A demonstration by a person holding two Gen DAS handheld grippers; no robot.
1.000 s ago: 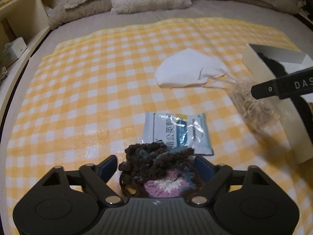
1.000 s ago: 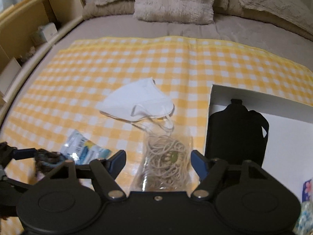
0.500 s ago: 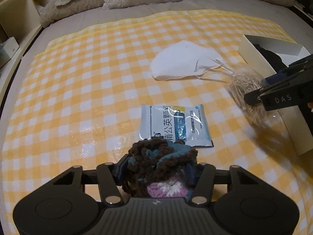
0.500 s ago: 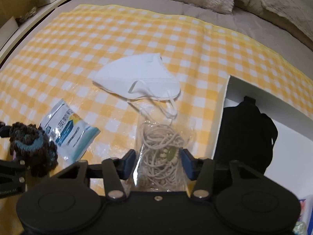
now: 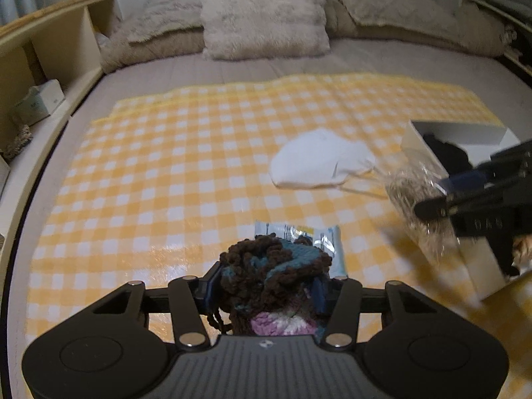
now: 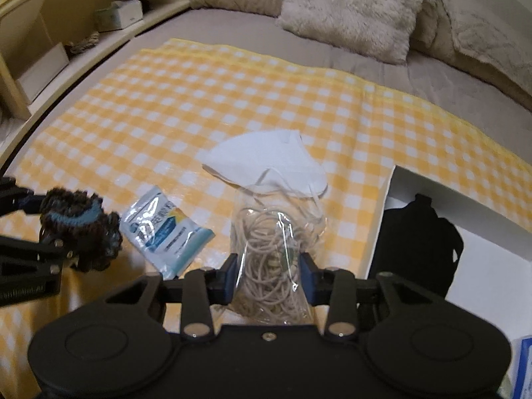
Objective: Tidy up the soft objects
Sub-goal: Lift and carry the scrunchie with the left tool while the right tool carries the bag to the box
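Crochet yarn piece (image 5: 276, 272), brown with teal and pink, sits pinched between the pads of the left gripper (image 5: 266, 291), whose jaws have just been closing and now press on both its sides, holding it above the yellow checked cloth (image 5: 166, 173). Just beyond the yarn piece on the cloth lies a blue-and-white foil sachet (image 6: 164, 232), and farther off past that, toward the pillows (image 5: 262, 10), lies a white face mask (image 6: 266, 163). Right of the yarn piece, the right gripper (image 6: 269, 279) has just been closing too and now clamps a clear bag of beige elastic bands (image 6: 277, 252) between its blue pads, the bag's top reaching to the mask's loops. Farthest right from the yarn piece stands a white box (image 6: 392, 199) with a black fabric item (image 6: 415, 242) inside it.
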